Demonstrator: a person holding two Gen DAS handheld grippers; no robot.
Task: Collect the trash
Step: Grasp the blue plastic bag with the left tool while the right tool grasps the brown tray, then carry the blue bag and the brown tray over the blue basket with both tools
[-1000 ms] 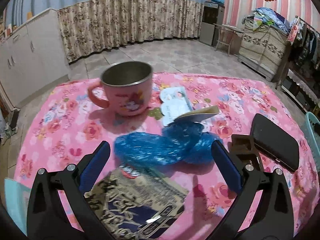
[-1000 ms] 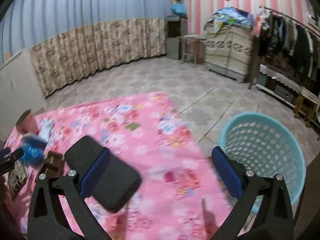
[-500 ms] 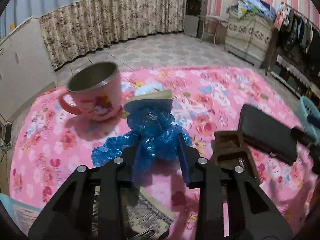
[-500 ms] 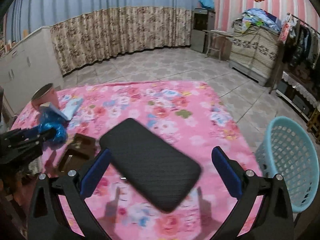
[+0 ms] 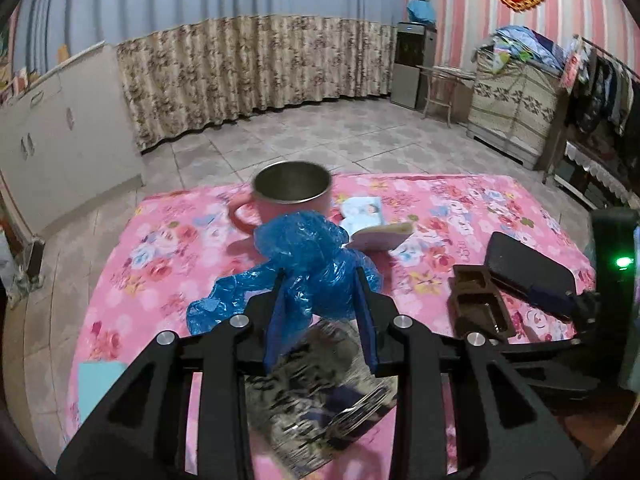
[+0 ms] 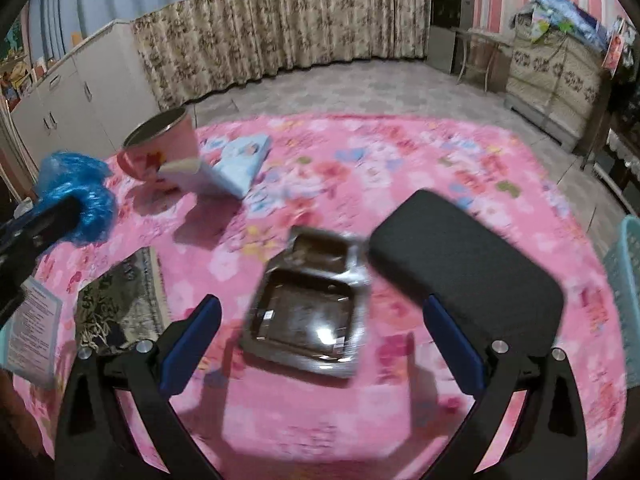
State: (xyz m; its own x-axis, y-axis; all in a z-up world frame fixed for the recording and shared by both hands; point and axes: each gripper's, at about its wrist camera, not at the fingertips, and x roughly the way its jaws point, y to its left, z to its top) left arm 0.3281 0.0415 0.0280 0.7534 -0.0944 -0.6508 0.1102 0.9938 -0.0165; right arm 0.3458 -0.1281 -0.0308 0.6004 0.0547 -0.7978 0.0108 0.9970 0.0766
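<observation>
1. The left gripper (image 5: 320,312), wide apart a second ago with the blue plastic bag (image 5: 308,264) lying loose on the cloth between its pads, is now clamped on the bag, and the crumpled bundle bulges above the fingers, seemingly raised off the pink floral tablecloth (image 5: 460,200) with one tail trailing down to the left.
2. Just under that grip lies a glossy patterned packet (image 5: 320,392), which stays on the table (it looks like more trash, though that is a guess).
3. The right gripper (image 6: 320,344) stands wide apart and holds nothing; a second ago it faced the teal basket (image 6: 628,304) off the table's edge, and now it hangs over the dark plastic tray (image 6: 308,308), which sits between its open fingers without being touched.
4. The black case (image 6: 464,264) lies just beside the tray on the right, close against the right finger.
5. Farther back are the pink mug (image 5: 292,196) and a small open booklet (image 5: 368,224), neither disturbed.
6. So one piece of trash is secured and can go to the basket, now only a sliver at the right edge of the right wrist view; the tray looks like the right hand's next pick, and closing on it should avoid the case.
</observation>
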